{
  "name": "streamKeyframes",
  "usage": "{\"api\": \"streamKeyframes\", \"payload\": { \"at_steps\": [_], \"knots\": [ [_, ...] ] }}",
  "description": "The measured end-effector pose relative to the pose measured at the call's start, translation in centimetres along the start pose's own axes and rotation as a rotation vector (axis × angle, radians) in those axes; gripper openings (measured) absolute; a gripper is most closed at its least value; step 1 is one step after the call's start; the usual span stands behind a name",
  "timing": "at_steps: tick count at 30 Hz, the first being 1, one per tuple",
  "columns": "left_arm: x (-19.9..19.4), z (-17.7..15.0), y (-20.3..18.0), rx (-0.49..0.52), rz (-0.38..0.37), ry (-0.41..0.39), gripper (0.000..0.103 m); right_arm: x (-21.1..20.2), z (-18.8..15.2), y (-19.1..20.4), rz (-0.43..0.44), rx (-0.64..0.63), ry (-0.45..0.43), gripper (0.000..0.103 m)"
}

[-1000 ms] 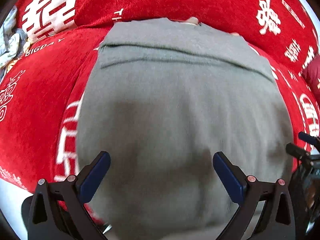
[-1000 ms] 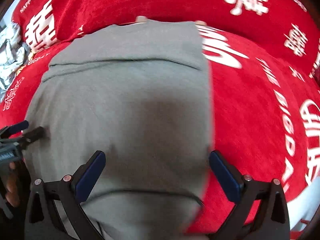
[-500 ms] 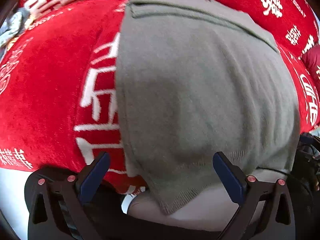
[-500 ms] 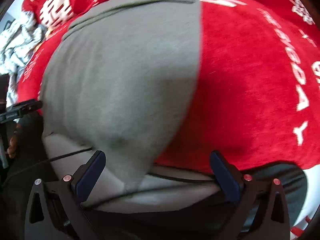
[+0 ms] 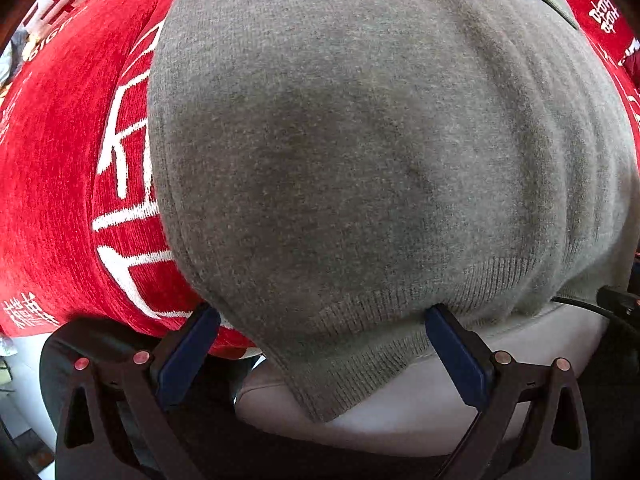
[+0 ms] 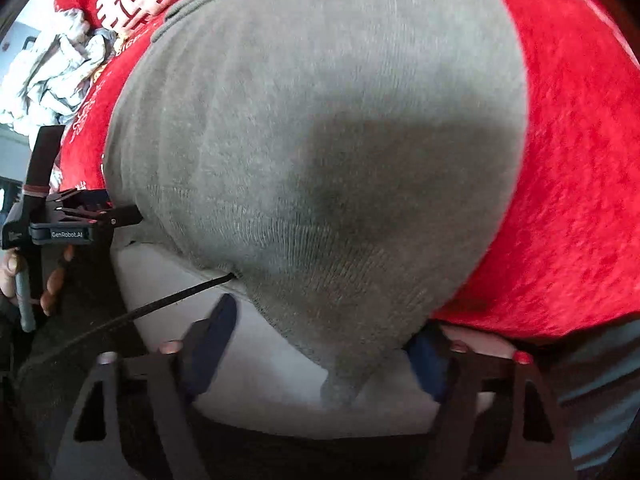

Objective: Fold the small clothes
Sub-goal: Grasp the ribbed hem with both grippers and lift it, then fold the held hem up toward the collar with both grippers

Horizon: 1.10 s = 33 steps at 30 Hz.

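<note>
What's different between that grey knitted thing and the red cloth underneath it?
The grey knit is plain, with a ribbed hem; the red cloth is plush and carries white lettering. The grey knit lies on top and covers only part of the red cloth, which spreads wider on both sides. Both are soft fabrics.

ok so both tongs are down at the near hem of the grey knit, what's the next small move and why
Probably close both on the hem. The grey knit lies flat on the red blanket; a ribbed corner sits between the open left tongs, another between the right tongs, which have just been closing.
</note>
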<state>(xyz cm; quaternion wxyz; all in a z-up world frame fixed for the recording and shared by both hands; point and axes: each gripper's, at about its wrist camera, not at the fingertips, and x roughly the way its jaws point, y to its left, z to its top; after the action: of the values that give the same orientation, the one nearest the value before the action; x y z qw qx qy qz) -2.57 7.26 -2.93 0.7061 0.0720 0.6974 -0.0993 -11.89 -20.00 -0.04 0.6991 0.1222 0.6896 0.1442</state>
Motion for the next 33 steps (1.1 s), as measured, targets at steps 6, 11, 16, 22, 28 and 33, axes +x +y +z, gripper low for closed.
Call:
{"api": "streamKeyframes", "payload": {
  "at_steps": [6, 11, 16, 22, 28, 33],
  "knots": [
    [-0.1, -0.9, -0.3, 0.006, -0.011, 0.041, 0.09, 0.6, -0.2, 0.1, 0.016, 0.015, 0.017, 0.064],
    [0.2, -1.5, -0.5, 0.008, -0.004, 0.051, 0.082, 0.8, -0.1, -0.2, 0.012, 0.025, 0.022, 0.064],
    [0.2, -2.0, -0.2, -0.006, -0.019, 0.051, 0.067, 0.8, -0.3, -0.5, 0.015, 0.011, 0.019, 0.047],
    [0.1, -4.4, -0.3, -0.023, -0.053, 0.059, 0.026, 0.3, -0.5, -1.0, 0.058, 0.015, -0.002, 0.01],
    [-1.6, -5.7, 0.5, -0.057, -0.084, 0.027, 0.012, -0.8, -0.7, -0.4, 0.095, -0.021, -0.03, 0.008],
    [-3.6, -7.0, 0.7, -0.086, -0.125, -0.022, 0.011, -3.0, -1.0, -0.6, 0.149, -0.075, -0.086, 0.008]
  ]
}}
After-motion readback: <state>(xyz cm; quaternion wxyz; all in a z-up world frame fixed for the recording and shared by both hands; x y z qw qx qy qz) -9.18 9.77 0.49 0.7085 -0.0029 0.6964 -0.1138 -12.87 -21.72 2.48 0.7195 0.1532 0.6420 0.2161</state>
